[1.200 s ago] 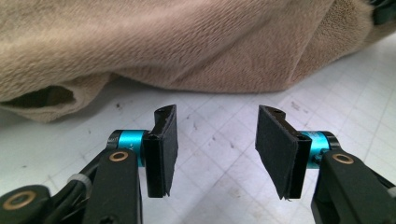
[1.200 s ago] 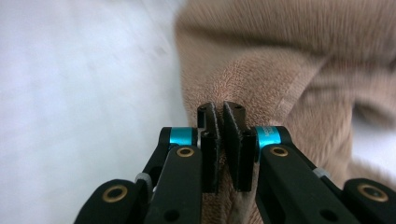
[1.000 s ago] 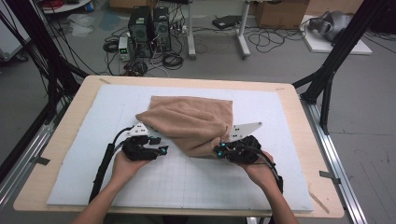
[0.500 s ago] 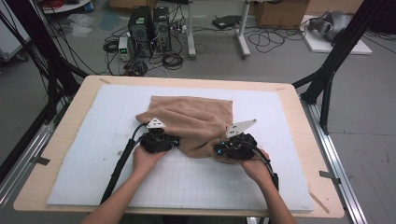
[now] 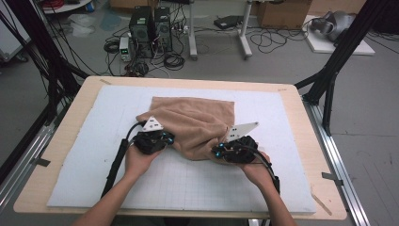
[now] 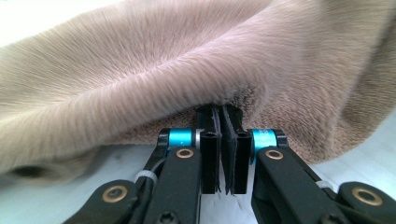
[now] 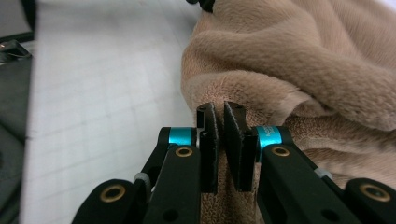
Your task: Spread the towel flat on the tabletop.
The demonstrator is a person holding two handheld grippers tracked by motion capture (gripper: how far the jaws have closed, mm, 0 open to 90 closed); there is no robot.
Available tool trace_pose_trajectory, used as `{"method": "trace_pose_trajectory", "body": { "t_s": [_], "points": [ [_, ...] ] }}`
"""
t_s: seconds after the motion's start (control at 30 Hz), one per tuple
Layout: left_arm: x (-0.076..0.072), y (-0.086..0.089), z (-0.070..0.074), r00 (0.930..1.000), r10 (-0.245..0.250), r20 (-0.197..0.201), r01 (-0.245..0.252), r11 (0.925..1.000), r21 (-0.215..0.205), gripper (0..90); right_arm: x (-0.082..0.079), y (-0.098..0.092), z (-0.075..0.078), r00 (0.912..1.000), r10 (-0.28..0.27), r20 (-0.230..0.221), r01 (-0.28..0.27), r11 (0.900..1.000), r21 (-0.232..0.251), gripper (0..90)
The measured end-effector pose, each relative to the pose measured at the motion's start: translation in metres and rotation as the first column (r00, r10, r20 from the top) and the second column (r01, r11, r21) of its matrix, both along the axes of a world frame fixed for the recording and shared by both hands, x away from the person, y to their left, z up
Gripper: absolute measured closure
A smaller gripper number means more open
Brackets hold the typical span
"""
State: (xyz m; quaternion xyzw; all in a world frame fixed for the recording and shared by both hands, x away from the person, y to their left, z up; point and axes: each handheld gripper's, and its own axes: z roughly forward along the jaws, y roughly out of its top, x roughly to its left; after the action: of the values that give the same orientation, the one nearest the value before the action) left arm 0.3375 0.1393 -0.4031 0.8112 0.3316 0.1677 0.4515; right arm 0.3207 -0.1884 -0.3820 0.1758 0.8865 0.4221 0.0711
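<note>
On the white mat (image 5: 94, 141), both hand-held grippers (image 5: 162, 137) (image 5: 221, 151) pinch the unlabelled tan towel (image 5: 197, 122).

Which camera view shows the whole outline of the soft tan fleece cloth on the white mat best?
The high view: it shows the whole soft tan fleece cloth, flat at the far edge and bunched near the grippers. The left gripper view shows close-up folds of it; the right gripper view shows one bunched end.
</note>
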Motion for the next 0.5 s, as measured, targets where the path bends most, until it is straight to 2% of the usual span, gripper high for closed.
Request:
{"method": "trace_pose_trajectory", "body": {
  "t_s": [0.13,0.23,0.33,0.4,0.5],
  "points": [
    [-0.021,0.017,0.026,0.9981,-0.014,0.06,0.014,0.9999,-0.004,86.2,-0.014,0.005,0.017,0.9986,0.04,0.035,-0.04,0.999,0.025,84.2],
    [-0.037,0.027,0.045,0.9947,-0.038,0.095,0.037,0.9992,0.015,86.3,-0.023,0.011,0.03,0.9952,0.074,0.064,-0.077,0.996,0.034,84.2],
    [-0.048,0.037,0.065,0.9914,-0.055,0.119,0.056,0.9984,-0.006,86.3,-0.031,0.012,0.043,0.9917,0.1,0.08,-0.105,0.993,0.054,84.2],
    [-0.049,0.039,0.076,0.9904,-0.058,0.126,0.06,0.9981,-0.014,86.3,-0.033,0.012,0.051,0.9895,0.111,0.093,-0.117,0.991,0.069,84.1],
    [-0.035,0.031,0.079,0.9903,-0.061,0.125,0.058,0.998,0.022,86.2,-0.027,0.012,0.054,0.9911,0.091,0.097,-0.095,0.995,0.036,84.1]
  ]
}}
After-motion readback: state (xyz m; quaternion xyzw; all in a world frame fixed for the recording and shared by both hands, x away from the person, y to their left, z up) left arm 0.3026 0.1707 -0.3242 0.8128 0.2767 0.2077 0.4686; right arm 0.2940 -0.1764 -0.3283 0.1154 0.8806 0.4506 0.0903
